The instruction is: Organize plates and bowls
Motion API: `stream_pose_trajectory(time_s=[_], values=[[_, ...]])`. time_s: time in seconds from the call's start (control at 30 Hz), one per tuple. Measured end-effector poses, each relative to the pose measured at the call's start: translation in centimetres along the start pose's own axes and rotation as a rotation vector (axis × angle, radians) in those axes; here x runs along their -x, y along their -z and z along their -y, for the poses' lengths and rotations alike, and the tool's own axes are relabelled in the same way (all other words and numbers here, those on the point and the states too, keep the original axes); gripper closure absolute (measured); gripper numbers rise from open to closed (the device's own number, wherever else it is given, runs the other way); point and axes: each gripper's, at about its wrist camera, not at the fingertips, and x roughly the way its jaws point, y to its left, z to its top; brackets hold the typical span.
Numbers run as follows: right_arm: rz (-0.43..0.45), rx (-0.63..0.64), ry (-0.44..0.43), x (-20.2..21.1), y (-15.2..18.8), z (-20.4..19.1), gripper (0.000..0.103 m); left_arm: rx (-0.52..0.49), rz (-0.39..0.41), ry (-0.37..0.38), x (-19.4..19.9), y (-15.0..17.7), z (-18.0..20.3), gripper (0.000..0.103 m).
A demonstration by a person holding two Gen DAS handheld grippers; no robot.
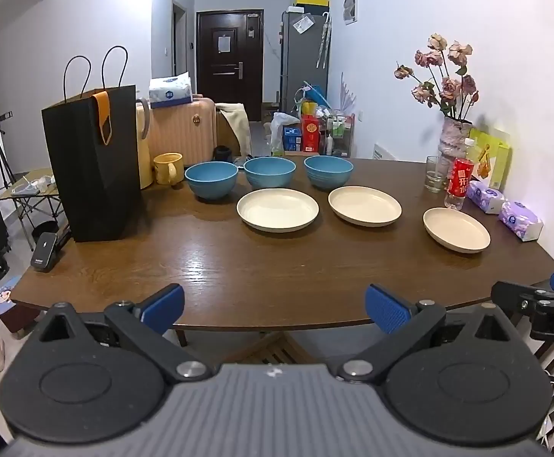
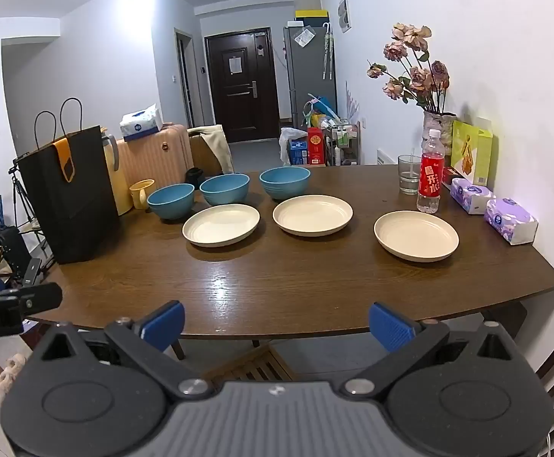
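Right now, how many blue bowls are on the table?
3, in a row behind the plates: left bowl, middle bowl, right bowl. None seems hidden.

Your room is evenly lit from a ceiling light blown out at top left, white glare streaks on the wooden table (image 2: 239,285), soft shadows behind the flowers (image 2: 410,72), heavy fisheye bending at your corners, far door perhaps slightly soft, foreground sharp.

Pale yellow kettle (image 1: 144,144) largely hidden behind black paper bag (image 1: 94,160); right gripper (image 1: 543,304) cut off by picture edge.
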Motion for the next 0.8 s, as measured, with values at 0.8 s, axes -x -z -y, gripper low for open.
stream_pose_trajectory(time_s=[0.8], values=[[0.017,0.009,0.012,0.3,0.0,-0.4,0.000,0.003,0.032,0.016,0.5,0.1,0.0,0.000]])
